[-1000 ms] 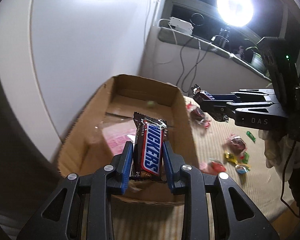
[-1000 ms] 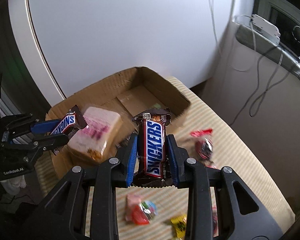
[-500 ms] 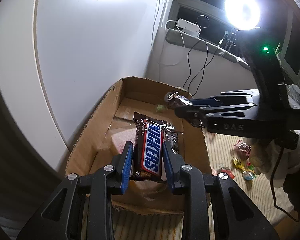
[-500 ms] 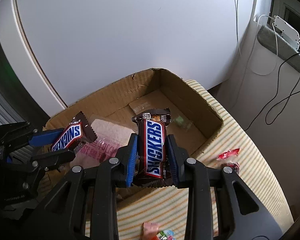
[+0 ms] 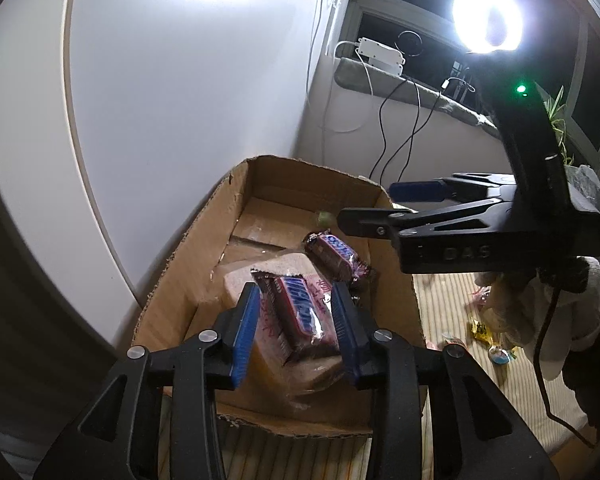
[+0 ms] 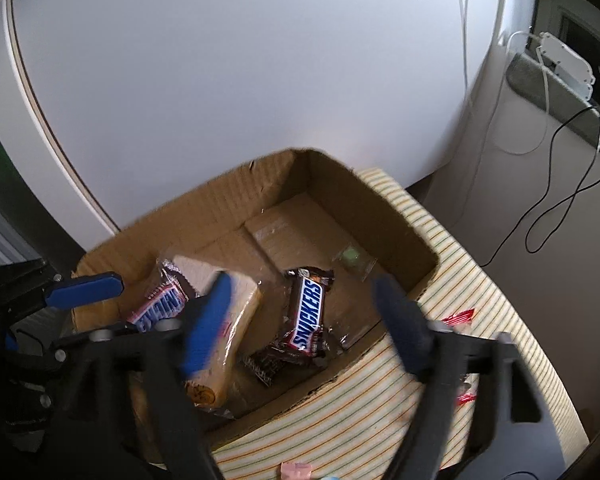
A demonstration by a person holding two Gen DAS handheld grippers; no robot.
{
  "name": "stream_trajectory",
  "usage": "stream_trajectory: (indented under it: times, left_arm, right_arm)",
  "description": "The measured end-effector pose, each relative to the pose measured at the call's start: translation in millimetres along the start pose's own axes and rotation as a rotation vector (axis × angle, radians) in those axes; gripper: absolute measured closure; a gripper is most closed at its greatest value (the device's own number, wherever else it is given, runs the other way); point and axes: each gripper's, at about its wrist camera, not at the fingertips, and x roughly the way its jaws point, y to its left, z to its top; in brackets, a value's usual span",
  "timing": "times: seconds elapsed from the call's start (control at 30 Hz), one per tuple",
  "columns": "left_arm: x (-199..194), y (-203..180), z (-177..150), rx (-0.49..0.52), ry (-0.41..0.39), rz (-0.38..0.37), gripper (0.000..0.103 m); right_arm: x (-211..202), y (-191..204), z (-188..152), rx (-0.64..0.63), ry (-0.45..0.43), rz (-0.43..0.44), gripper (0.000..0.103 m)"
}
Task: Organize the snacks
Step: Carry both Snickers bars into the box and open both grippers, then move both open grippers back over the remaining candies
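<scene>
Right wrist view showed the right gripper (image 6: 300, 320) with jaws just sprung wide and empty, its Snickers bar (image 6: 308, 312) lying flat on the floor of the cardboard box (image 6: 340, 184). Left gripper (image 5: 296, 320) jaws had just been opening too, its second Snickers bar (image 5: 298, 312) loose between the pads over a wrapped cake slice (image 5: 276, 356). Bars looked light, stiff, glossy-wrapped and likely slippery; best pinched across the long sides mid-length, not by the crimped ends.
</scene>
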Motion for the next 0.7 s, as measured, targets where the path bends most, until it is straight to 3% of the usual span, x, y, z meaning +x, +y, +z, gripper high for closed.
stream_trajectory:
  times: [0.37, 0.7]
  left_arm:
    - [-8.8, -12.7, -0.3, 0.02, -0.016, -0.015, 0.068]
    - [-15.1, -43.5, -7.2, 0.048, -0.011, -0.094, 0.068]
  right_arm:
    - [-21.5, -13.6, -9.1, 0.019, -0.011, -0.035, 0.018]
    - [-75.3, -41.1, -52.1, 0.077, -0.038, -0.097, 0.018]
